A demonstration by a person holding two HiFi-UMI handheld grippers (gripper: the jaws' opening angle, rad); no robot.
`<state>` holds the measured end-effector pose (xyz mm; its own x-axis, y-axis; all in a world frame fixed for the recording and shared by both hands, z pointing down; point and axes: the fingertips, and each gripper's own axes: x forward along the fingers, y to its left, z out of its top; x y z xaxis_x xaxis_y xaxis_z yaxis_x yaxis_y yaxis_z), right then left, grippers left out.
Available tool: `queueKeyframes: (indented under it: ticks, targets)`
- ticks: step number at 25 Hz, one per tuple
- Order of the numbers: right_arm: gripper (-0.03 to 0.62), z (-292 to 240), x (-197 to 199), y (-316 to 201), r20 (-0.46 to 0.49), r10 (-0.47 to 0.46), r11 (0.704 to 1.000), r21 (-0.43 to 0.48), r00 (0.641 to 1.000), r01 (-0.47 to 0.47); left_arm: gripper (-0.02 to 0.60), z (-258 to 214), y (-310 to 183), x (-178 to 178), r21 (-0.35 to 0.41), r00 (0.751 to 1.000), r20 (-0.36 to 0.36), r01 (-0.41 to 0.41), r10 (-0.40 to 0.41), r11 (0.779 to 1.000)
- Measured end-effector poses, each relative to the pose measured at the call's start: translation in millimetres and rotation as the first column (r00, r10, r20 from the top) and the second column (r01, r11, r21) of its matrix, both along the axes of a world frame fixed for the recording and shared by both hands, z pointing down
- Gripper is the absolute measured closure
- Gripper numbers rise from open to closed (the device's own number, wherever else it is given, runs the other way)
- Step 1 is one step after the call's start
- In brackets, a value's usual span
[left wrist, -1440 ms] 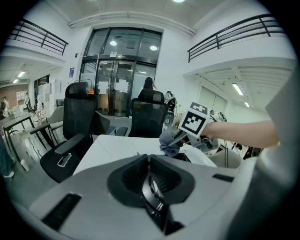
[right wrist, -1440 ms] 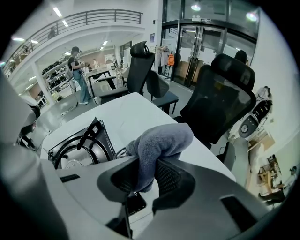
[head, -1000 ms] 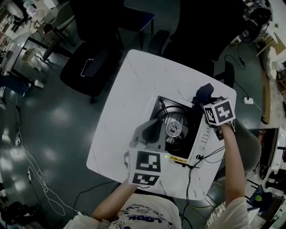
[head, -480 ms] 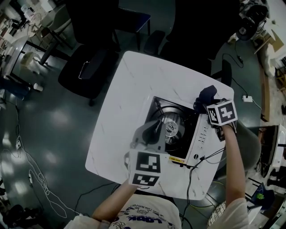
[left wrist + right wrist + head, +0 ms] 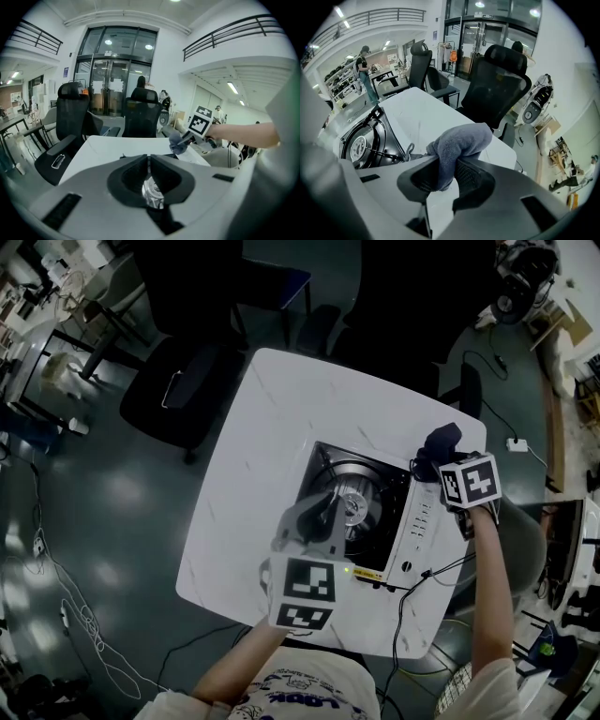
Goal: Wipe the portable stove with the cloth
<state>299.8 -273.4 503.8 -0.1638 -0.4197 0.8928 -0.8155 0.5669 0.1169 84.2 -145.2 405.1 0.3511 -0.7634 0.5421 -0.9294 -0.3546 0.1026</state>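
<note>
The portable stove (image 5: 419, 521) sits on the white table (image 5: 267, 427), black top and round burner (image 5: 352, 502) facing up. A person's left gripper (image 5: 328, 507) rests over the burner's near-left side; in the left gripper view it (image 5: 148, 157) is shut with nothing in it, and the burner (image 5: 151, 193) shows below the jaws. The right gripper (image 5: 434, 461) is at the stove's far right corner, shut on a bunched grey cloth (image 5: 439, 441). The right gripper view shows the cloth (image 5: 461, 138) bulging out of the jaws, with the stove (image 5: 365, 140) to the left.
Black office chairs (image 5: 187, 381) stand along the table's far side. A cable (image 5: 427, 573) runs from the stove's near end over the table's right edge. Cords trail across the dark floor (image 5: 66, 587). The right gripper is close to the table's right edge.
The right gripper has slid the cloth a little to the right, off the stove's far corner toward the table edge. The left gripper has stayed over the burner.
</note>
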Motion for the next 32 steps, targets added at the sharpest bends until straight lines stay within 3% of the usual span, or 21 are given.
queueKeyframes:
  ticks: [19, 32]
  targets:
    - [0.497, 3.8, 63.8, 23.2, 0.067, 0.189, 0.981, 0.029, 0.98, -0.191, 0.551, -1.7, 11.2, 38.3, 0.001, 0.997, 0.001, -0.075, 0.075, 0.997]
    - [0.496, 25.2, 73.6, 55.8, 0.115, 0.303, 0.952, 0.004, 0.946, -0.305, 0.551, -0.7, 16.4, 51.9, -0.003, 0.996, -0.001, -0.093, 0.093, 0.996]
